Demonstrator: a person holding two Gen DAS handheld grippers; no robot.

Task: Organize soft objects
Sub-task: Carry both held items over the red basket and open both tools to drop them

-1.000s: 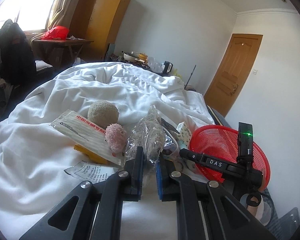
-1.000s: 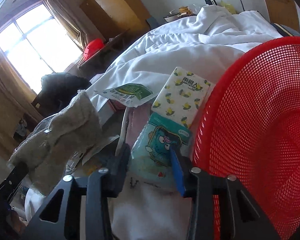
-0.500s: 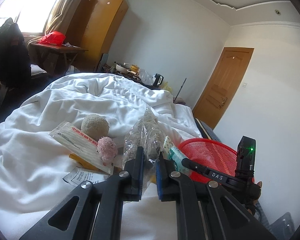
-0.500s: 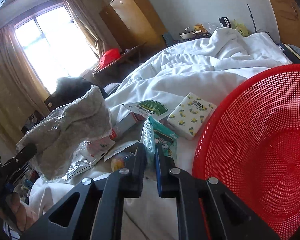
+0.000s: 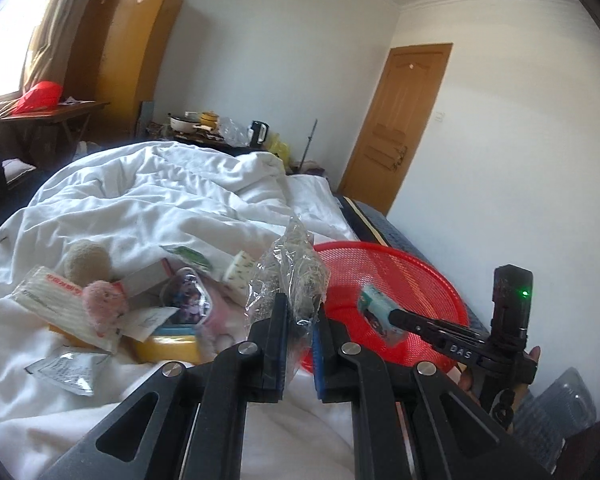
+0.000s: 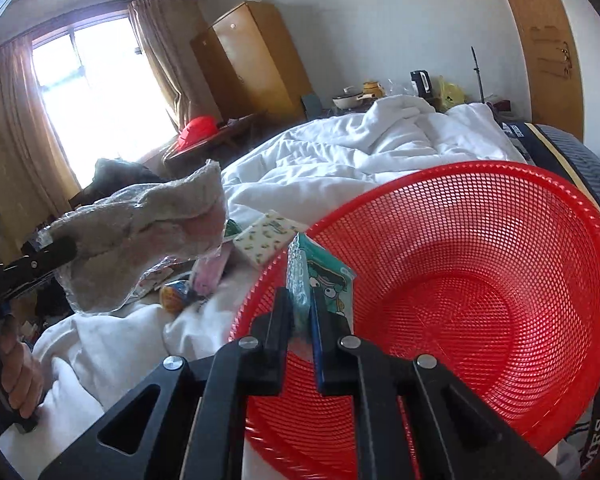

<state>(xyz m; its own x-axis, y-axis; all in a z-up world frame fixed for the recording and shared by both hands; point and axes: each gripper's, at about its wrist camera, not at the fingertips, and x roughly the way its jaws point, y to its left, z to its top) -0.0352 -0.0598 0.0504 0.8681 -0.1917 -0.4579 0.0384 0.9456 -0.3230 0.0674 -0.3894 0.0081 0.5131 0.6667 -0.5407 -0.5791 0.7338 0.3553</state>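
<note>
White, rumpled duvet (image 5: 148, 204) covers the bed and carries every loose item. Red mesh basket (image 6: 480, 288) lies at the near right edge of the bed, its hollow holding nothing in the right wrist view. Left gripper (image 5: 300, 320) pinches a clear plastic bag of grey cloth (image 5: 296, 276), lifted off the bedding just left of the basket rim; its fingers (image 5: 278, 320) press on the crinkled plastic. Right gripper (image 6: 302, 320) pinches a teal tissue pack with a cartoon face (image 6: 320, 280), held upright over the near left rim of the basket; its fingers are nearly together on the thin pack. A tissue pack with a yellow-green print (image 6: 266, 236) lies on the duvet just beyond the rim. Farther left lie a beige plush ball (image 5: 86, 260), a pink plush toy (image 5: 104, 306) on a flat white packet (image 5: 52, 300), and a yellow sponge (image 5: 168, 350).
</note>
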